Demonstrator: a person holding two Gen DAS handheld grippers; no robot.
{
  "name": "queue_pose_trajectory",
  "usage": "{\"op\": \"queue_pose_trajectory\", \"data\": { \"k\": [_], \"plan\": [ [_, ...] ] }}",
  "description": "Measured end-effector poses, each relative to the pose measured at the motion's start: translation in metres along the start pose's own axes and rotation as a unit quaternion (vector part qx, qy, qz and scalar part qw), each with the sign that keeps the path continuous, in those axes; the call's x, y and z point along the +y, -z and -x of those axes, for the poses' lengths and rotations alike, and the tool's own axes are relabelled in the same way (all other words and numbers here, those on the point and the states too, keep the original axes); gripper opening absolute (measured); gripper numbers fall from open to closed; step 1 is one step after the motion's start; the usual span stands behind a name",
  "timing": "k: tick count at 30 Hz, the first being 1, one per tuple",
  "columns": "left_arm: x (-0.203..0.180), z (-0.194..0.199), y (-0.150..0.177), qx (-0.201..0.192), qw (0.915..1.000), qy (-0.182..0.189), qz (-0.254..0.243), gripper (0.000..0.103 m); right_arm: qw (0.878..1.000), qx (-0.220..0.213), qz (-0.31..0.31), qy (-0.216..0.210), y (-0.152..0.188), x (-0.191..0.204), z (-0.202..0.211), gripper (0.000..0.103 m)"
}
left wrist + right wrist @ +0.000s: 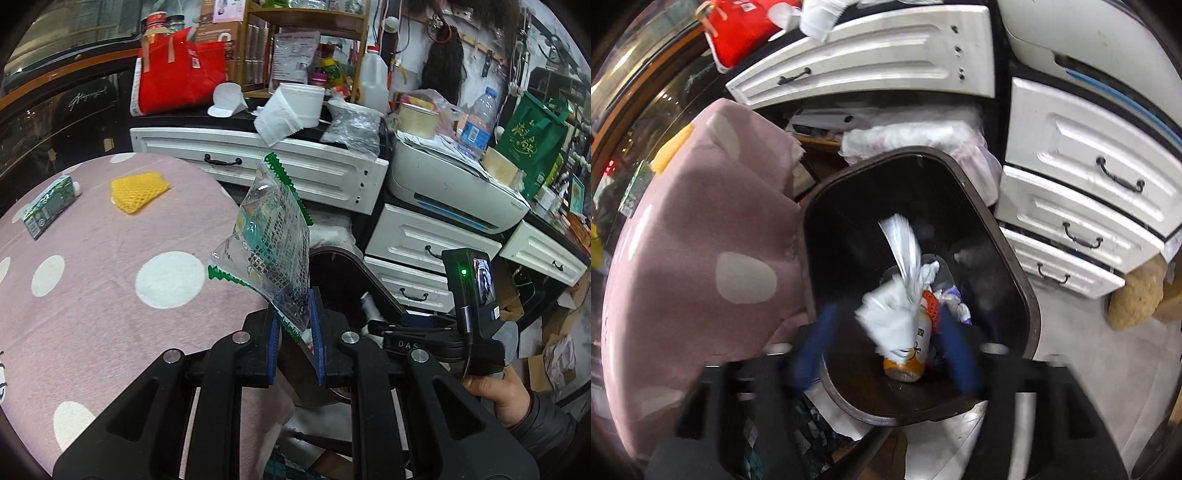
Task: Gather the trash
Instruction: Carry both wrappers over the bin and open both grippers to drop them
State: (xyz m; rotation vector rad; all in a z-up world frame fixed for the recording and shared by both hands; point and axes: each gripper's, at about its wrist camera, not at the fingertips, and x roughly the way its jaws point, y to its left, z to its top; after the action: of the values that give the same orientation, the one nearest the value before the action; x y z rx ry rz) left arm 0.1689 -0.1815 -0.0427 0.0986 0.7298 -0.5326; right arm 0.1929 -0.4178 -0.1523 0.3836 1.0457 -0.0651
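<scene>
In the left wrist view my left gripper (295, 332) is shut on the lower corner of a clear plastic wrapper (269, 240) with green serrated edges, which stands up over the edge of the pink dotted tablecloth (92, 295). On the cloth lie a green carton (48, 205) and a yellow foam net (138, 190). In the right wrist view my right gripper (886, 354) stands open above a dark brown bin (1008, 251). A white crumpled bag (897, 314) is between the blue fingers (956, 354), blurred and apart from the pads. An orange can (908, 365) lies in the bin.
White drawers (1082, 206) stand right of the bin and a white cabinet (258, 162) behind it. On top sit a red bag (181, 74), a tissue roll (291, 107), a printer (454, 188) and a water bottle (478, 122). A hand (495, 387) holds the right tool.
</scene>
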Motion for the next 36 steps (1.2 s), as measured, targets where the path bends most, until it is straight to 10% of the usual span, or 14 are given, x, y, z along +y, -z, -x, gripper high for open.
{"op": "queue_pose_trajectory", "data": {
  "k": [21,36],
  "plan": [
    [-0.054,-0.065,0.01,0.081,0.9933,0.059,-0.058,0.016,0.985,-0.143,-0.085,0.041,-0.01,-0.05,0.085,0.086],
    [-0.083,-0.114,0.027,0.155,0.9788,0.067,-0.116,0.016,0.982,-0.156,-0.099,0.04,-0.01,-0.06,0.098,0.087]
  ]
}}
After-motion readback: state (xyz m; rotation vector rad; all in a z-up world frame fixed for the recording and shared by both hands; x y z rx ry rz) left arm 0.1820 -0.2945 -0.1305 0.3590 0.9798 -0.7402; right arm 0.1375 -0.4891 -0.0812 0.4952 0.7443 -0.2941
